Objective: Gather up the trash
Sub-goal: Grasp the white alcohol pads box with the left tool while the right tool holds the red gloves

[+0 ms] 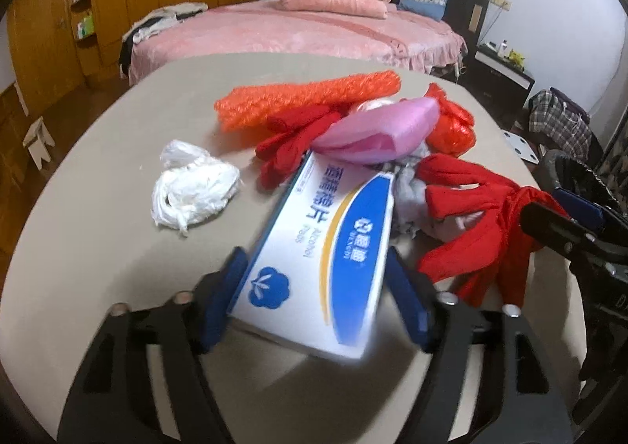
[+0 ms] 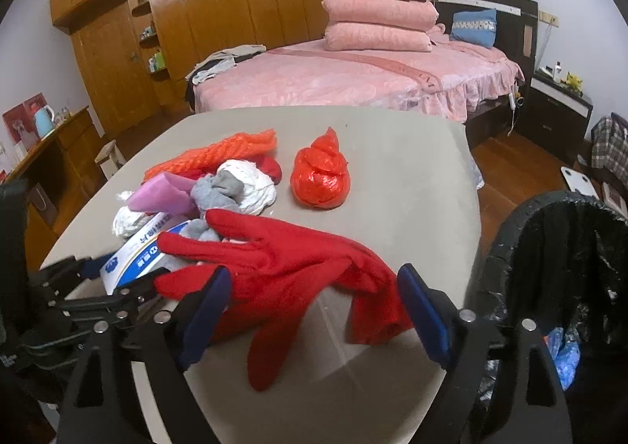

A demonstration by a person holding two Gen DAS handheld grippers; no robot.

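My left gripper (image 1: 318, 299) is shut on a white and blue box of alcohol pads (image 1: 325, 232), one blue pad on each long side; the box's near end is blurred. Its far end reaches into a pile on the beige table (image 2: 408, 177). My right gripper (image 2: 314, 310) stands open at the table's near edge. A red glove (image 2: 282, 259) lies limp between its pads and hangs a little over the edge. In the pile are a second red glove (image 1: 298, 142), pink plastic (image 1: 376, 130), orange netting (image 1: 306, 99) and grey cloth (image 2: 219, 189). A knotted red plastic bag (image 2: 320, 177) sits apart.
A bin with a black liner (image 2: 549, 248) stands right of the table, some blue trash inside it. A crumpled white plastic wad (image 1: 192, 185) lies alone at the left. Beyond the table are a pink bed (image 2: 353, 79) and wooden wardrobes (image 2: 219, 4).
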